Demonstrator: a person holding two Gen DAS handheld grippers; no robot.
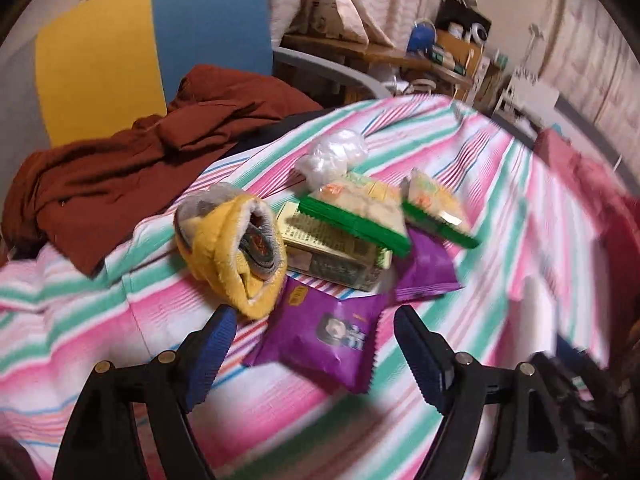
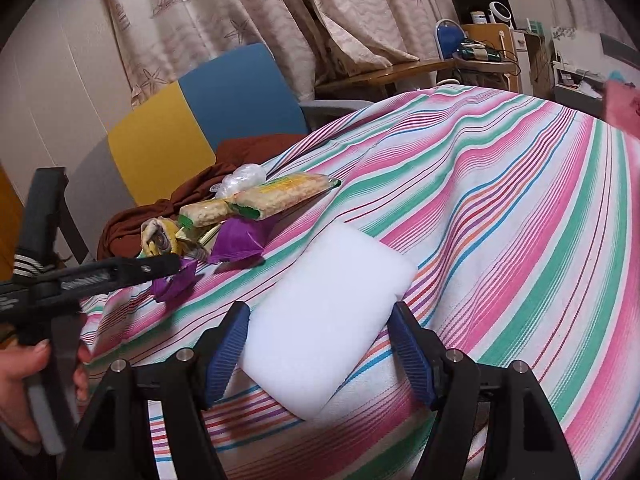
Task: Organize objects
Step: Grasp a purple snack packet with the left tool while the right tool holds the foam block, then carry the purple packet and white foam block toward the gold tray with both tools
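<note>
A pile lies on the striped sheet (image 1: 500, 216): a yellow slipper (image 1: 234, 248), a printed box (image 1: 332, 254), two green-edged snack packs (image 1: 360, 210) (image 1: 438, 208), a crumpled clear bag (image 1: 332, 158) and two purple packets (image 1: 324, 340) (image 1: 426, 272). My left gripper (image 1: 316, 344) is open just over the near purple packet. In the right wrist view a white foam block (image 2: 328, 328) lies flat on the sheet (image 2: 520, 220). My right gripper (image 2: 320, 340) is open with the block's near end between its jaws. The pile (image 2: 240, 208) sits beyond it to the left.
A rust-brown cloth (image 1: 120, 168) lies over a blue and yellow chair (image 1: 160, 40) at the bed's far side. A cluttered wooden desk (image 1: 400, 56) stands behind. The left gripper's body and a hand (image 2: 24, 364) fill the right view's left edge. A pink cloth (image 1: 580, 168) lies at right.
</note>
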